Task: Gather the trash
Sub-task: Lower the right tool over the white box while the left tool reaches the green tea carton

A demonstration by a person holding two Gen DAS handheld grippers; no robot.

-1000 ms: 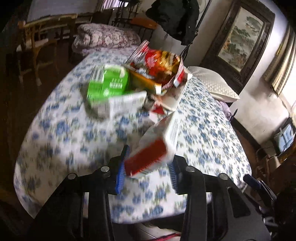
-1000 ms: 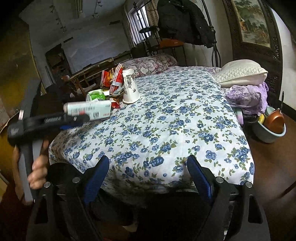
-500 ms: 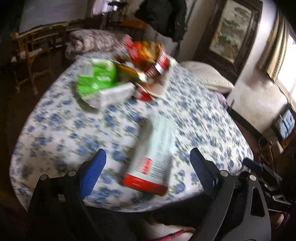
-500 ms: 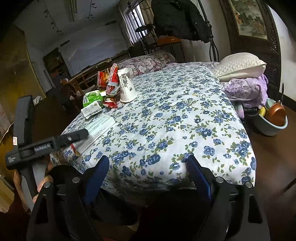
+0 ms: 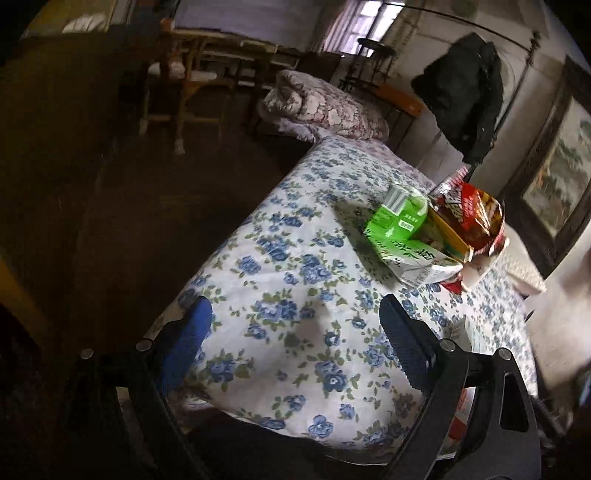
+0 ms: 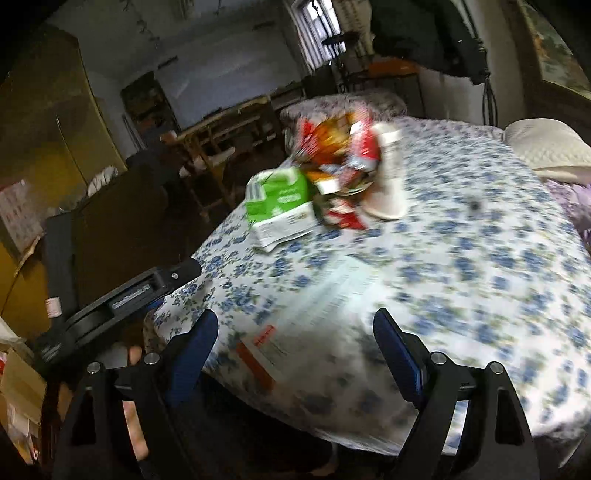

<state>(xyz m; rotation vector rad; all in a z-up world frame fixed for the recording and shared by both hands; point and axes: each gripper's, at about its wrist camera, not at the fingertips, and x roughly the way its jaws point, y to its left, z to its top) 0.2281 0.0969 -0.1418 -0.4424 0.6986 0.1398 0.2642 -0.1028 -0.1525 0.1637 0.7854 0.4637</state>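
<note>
Both tools, left tool point(image 5: 295, 332) and right tool point(image 6: 295, 343), gape wide, empty. Trash pile point(image 5: 436, 232) at two o'clock on bed point(image 5: 295, 295); flat carton point(image 6: 314, 306) uncollected.

Lighting: dim interior; daylight enters from a window point(image 5: 373, 22) at the far end, leaving the floor point(image 5: 129, 206) and the corners nearly black. The floral bedspread point(image 5: 295, 295) is the brightest surface and carries a soft grey shadow near its front edge.

Left wrist view: mostly sharp, with strong fisheye bending and dark vignette at the rim.

Right wrist view: heavy motion blur across the bedspread, the green carton point(image 6: 280, 195) and the snack bags point(image 6: 340, 144); the window is overexposed.
</note>
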